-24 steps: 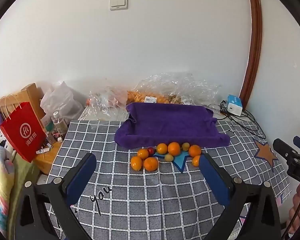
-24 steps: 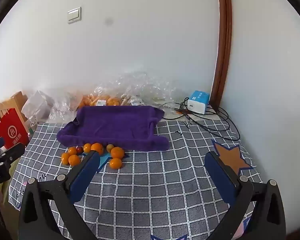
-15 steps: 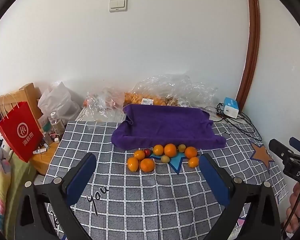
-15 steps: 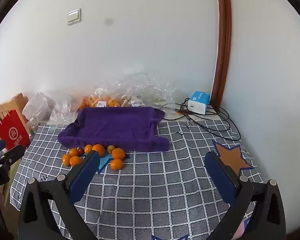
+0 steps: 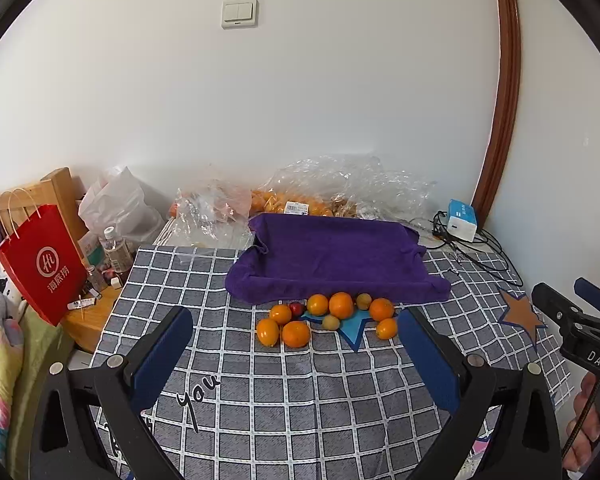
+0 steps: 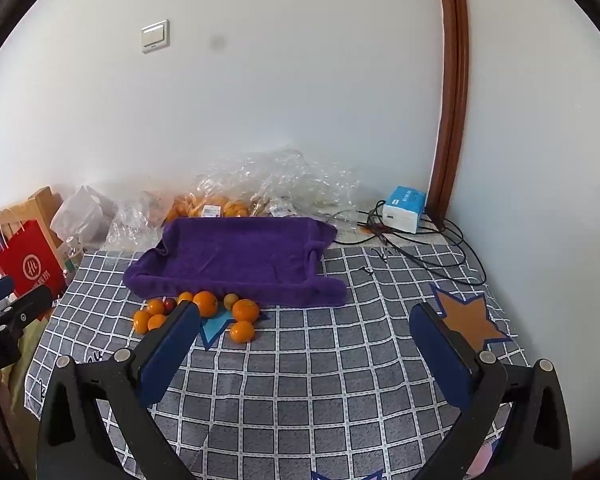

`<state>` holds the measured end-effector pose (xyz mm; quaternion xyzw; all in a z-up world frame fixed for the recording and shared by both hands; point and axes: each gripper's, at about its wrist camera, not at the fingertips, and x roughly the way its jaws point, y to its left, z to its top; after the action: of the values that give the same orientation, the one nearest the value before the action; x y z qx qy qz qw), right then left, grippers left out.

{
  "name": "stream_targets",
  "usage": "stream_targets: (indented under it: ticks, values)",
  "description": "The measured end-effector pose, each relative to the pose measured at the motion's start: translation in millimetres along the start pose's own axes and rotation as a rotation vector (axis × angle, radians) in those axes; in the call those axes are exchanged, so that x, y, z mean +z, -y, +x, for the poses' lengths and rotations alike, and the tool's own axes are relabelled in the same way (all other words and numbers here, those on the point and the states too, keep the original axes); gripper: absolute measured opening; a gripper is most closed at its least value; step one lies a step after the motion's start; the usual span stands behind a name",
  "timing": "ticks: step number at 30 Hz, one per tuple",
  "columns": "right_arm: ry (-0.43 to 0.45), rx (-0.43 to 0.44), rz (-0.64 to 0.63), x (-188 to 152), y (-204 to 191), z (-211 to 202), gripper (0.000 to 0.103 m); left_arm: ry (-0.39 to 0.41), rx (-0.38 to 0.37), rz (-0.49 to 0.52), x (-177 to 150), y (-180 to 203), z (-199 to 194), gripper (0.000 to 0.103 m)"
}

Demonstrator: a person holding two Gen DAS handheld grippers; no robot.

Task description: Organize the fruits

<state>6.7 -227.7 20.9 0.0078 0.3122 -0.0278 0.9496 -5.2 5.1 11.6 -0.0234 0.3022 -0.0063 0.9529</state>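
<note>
Fingers (image 5: pixel 164 344) well short of fruits (image 5: pixel 328 316)

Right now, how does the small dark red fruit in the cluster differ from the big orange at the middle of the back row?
The red fruit is much smaller than the big orange. It is dark red and glossy, while the orange is bright orange and matte. The red fruit sits toward the left of the cluster, the orange near the middle. Both are round, lie on the checked cloth just in front of the purple towel, and are untouched by either gripper.
</note>
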Motion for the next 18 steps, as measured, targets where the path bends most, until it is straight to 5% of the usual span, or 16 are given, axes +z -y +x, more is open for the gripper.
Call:
stream_targets:
  ticks: [18]
  values:
    - [-0.004,0.005,0.0,-2.5,-3.6,-0.7,0.103,-0.006,-0.01,-0.013,-4.5,0.0,0.8,0.103]
